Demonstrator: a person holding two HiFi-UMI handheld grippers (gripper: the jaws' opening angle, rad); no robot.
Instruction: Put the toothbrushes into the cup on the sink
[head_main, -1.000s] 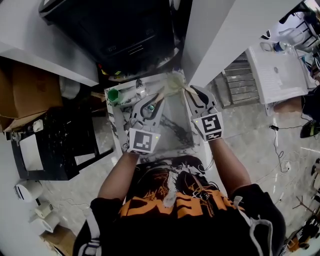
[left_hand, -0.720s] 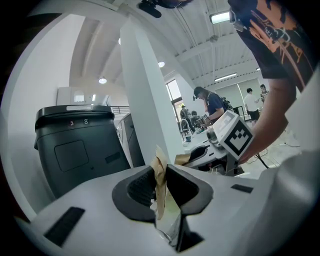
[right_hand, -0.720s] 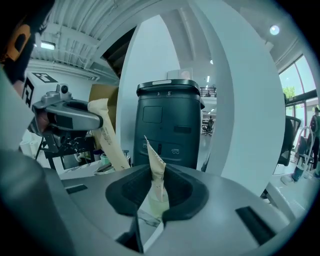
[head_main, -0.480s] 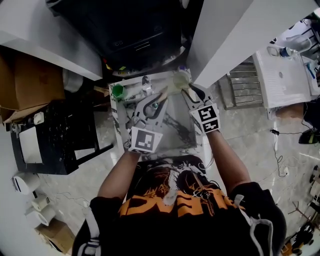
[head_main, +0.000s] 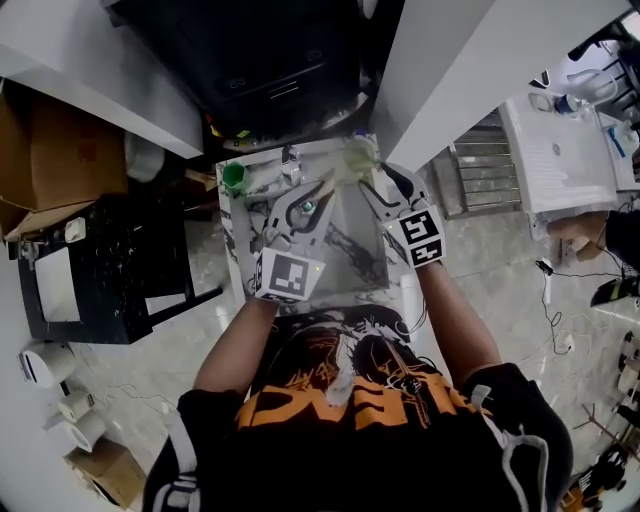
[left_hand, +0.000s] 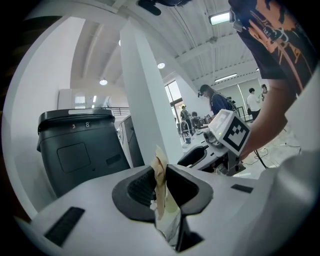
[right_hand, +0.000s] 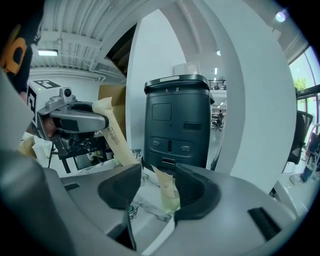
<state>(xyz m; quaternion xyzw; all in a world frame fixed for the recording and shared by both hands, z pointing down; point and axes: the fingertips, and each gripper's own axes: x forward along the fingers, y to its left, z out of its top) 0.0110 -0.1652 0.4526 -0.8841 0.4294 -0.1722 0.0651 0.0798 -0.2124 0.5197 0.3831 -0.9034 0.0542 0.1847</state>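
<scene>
My left gripper (left_hand: 161, 187) is shut on a tan paper toothbrush wrapper (left_hand: 160, 172), which stands upright between its pads. In the head view the left gripper (head_main: 303, 208) hangs over the marbled sink (head_main: 350, 262), with the wrapper (head_main: 324, 186) slanting toward the right gripper (head_main: 376, 182). My right gripper (right_hand: 157, 192) has just been opening. Its jaws stand wide, and a torn pale wrapper scrap (right_hand: 167, 192) leans loosely by the right pad. A green cup (head_main: 233, 177) sits on the sink's back left corner. No bare toothbrush shows.
A dark grey bin (right_hand: 177, 120) stands behind the sink, with a white column (head_main: 450, 70) to its right. A faucet (head_main: 291, 160) sits on the back rim. Cardboard boxes (head_main: 60, 160) and a black crate (head_main: 110, 285) are on the floor at left.
The right gripper's jaws have spread apart and let the wrapper's end loose, and the gripper has dipped a little. The left gripper has held still with the wrapper in it.
</scene>
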